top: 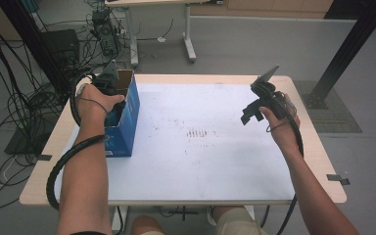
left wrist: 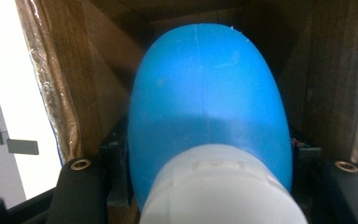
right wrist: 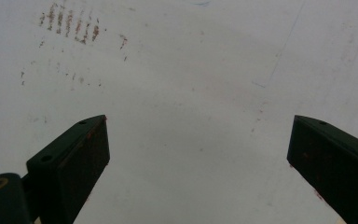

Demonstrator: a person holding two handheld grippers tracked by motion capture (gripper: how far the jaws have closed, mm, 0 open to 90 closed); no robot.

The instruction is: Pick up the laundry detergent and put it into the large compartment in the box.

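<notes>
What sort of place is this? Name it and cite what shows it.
Probably a lab or workshop for recording handling tasks: loose cables on the floor, a black frame post, and a bare work table marked by use.

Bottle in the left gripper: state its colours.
Blue bottle with a white cap; clearest in the left gripper view.

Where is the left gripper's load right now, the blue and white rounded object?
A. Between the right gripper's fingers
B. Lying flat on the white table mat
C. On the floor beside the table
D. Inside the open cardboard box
D: in the left gripper view the blue and white object sits between the left gripper fingers with the cardboard box brown inner walls around it.
</notes>
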